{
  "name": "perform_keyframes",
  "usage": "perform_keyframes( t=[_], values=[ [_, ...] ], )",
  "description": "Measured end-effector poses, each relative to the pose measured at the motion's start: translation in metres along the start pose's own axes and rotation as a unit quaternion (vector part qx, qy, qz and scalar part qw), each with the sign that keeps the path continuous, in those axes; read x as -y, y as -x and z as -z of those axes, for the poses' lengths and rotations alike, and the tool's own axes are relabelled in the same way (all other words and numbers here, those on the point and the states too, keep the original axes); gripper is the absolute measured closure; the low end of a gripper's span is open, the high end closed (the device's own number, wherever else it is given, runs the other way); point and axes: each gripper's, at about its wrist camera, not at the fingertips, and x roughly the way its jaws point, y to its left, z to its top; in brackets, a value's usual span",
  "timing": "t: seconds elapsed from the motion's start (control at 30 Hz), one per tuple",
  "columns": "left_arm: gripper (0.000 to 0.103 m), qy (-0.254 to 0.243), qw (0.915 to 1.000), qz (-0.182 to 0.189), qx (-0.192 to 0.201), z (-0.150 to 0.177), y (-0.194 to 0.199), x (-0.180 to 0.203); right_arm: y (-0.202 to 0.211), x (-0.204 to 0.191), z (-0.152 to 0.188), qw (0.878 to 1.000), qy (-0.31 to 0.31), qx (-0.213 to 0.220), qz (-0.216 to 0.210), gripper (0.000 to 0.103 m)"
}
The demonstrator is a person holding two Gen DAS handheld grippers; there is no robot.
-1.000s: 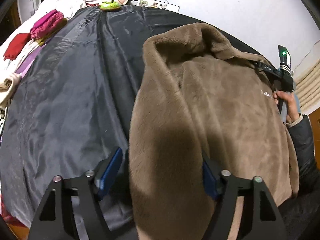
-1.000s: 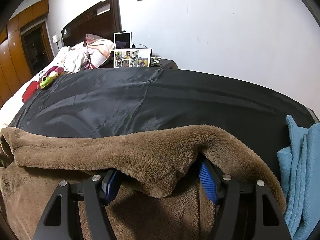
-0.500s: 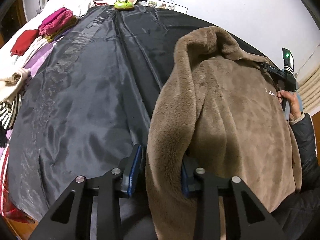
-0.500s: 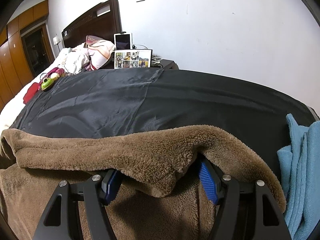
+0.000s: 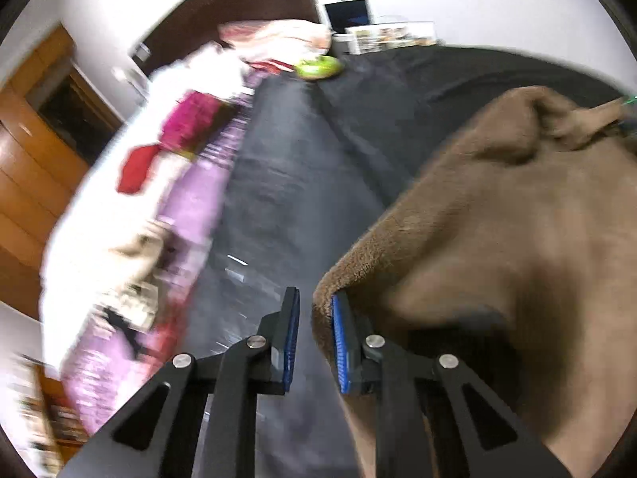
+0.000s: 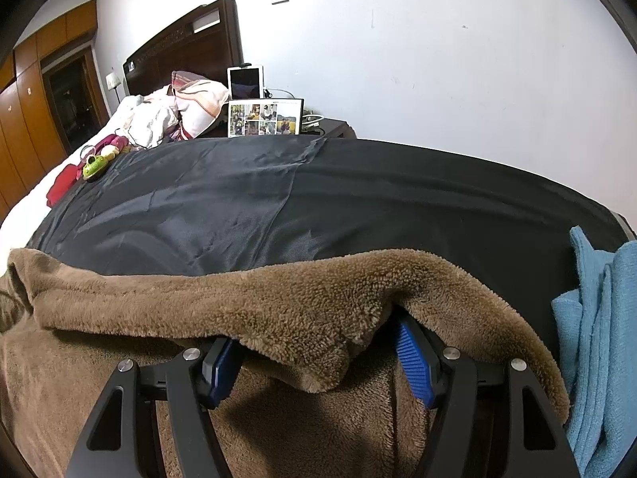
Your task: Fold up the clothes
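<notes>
Fleece [image 5: 497, 215] bunches between the spread right gripper [image 6: 314, 354]; left gripper [image 5: 314, 342] pinches its edge.

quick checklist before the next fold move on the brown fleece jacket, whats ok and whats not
1. Left gripper hold on the brown fleece jacket: cannot tell. Its jaws stand close together with the jacket's edge at the right pad, but the view is blurred.
2. Right gripper hold: not ok. Its jaws stand wide apart, and the fleece only drapes over them.
3. Landing area on the black satin sheet: ok, bare beyond the jacket.
4. Blue towel clear of the fold: not ok, it lies right against the jacket's right edge.
5. Green toy: ok, far off by the pillows.
</notes>
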Motion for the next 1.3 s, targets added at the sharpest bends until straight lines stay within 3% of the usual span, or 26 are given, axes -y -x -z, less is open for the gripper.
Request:
perform_keyframes(
  t=[0.2,0.43,0.87,0.97,1.13,1.3],
  values=[
    [0.082,0.027,0.9992,0.009,-0.03,-0.026,-0.041,-0.019,-0.002,0.004,-0.001,1.0,-0.008,-0.006,-0.007,0.033],
    [0.072,0.015,0.9983,-0.039,-0.042,-0.03,-0.069,-0.025,-0.004,0.005,0.0,1.0,-0.007,-0.01,-0.006,0.033],
    [0.071,0.012,0.9979,0.052,0.037,-0.044,-0.022,0.024,-0.005,0.002,-0.001,1.0,-0.004,-0.014,-0.006,0.033],
    [0.065,0.012,0.9957,0.073,0.055,-0.047,-0.011,0.036,-0.005,0.003,-0.001,1.0,-0.004,-0.013,-0.006,0.033],
    [0.052,-0.041,0.9865,0.127,0.095,-0.053,0.019,0.091,-0.005,0.003,-0.002,1.0,-0.003,-0.013,-0.005,0.033],
    [0.05,-0.081,0.9785,0.17,0.085,-0.078,-0.001,0.147,-0.007,0.002,-0.003,1.0,-0.002,-0.017,-0.004,0.033]
  ],
)
